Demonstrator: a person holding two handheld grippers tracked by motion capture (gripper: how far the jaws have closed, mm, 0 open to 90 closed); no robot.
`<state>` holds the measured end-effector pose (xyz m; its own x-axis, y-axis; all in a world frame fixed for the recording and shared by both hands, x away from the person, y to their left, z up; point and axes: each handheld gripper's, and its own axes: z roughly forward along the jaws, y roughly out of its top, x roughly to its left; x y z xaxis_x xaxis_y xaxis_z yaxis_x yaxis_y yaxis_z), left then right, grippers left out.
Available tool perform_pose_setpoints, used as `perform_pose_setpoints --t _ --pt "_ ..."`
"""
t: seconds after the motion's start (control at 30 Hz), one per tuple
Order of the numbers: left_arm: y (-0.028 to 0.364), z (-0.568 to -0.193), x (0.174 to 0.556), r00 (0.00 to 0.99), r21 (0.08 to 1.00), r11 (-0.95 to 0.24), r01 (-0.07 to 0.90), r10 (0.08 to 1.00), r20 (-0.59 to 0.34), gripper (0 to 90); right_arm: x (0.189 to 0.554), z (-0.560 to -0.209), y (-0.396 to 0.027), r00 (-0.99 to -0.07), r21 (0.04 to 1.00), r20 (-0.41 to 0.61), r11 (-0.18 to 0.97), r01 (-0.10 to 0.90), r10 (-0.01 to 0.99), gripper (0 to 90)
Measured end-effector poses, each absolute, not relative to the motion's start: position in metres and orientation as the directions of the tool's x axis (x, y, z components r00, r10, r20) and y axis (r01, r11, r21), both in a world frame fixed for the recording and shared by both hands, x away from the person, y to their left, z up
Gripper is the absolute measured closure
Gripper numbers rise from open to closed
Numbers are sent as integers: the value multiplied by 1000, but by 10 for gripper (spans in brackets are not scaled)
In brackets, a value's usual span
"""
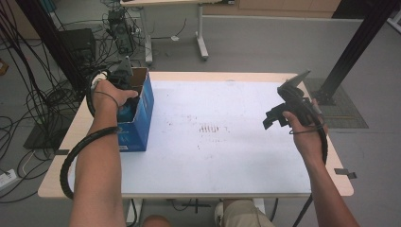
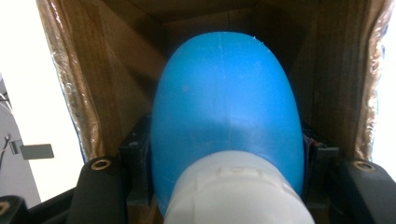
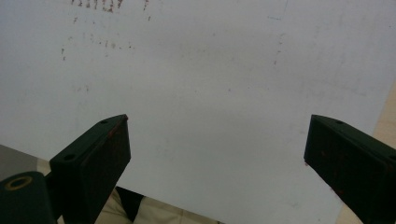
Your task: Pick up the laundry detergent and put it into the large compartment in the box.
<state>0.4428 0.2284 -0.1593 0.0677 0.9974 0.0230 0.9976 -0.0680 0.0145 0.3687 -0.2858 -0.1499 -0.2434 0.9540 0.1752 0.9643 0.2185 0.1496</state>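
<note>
One hand-held gripper — the left (image 2: 226,196) — clamps a blue bottle (image 2: 226,116) inside the box (image 1: 142,111), its long axis pointing toward twelve o'clock; the right hand-held gripper (image 3: 217,154) gapes wide over the surface (image 1: 227,142).

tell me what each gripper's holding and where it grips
The left gripper is shut on a blue bottle inside the box, jaws on its sides near the white cap. The right gripper is open, holding nothing.

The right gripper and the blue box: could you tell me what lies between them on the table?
Nothing stands there. In the high view the white tabletop between the blue box and the right gripper is bare apart from faint reddish marks.
</note>
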Motion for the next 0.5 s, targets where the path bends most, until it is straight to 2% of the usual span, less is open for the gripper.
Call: perform_pose_setpoints --t 0.5 --pt "228 -159 440 66 22 -67 998 998 24 373 369 -151 -286 -239 145 179 214 966 954 70"
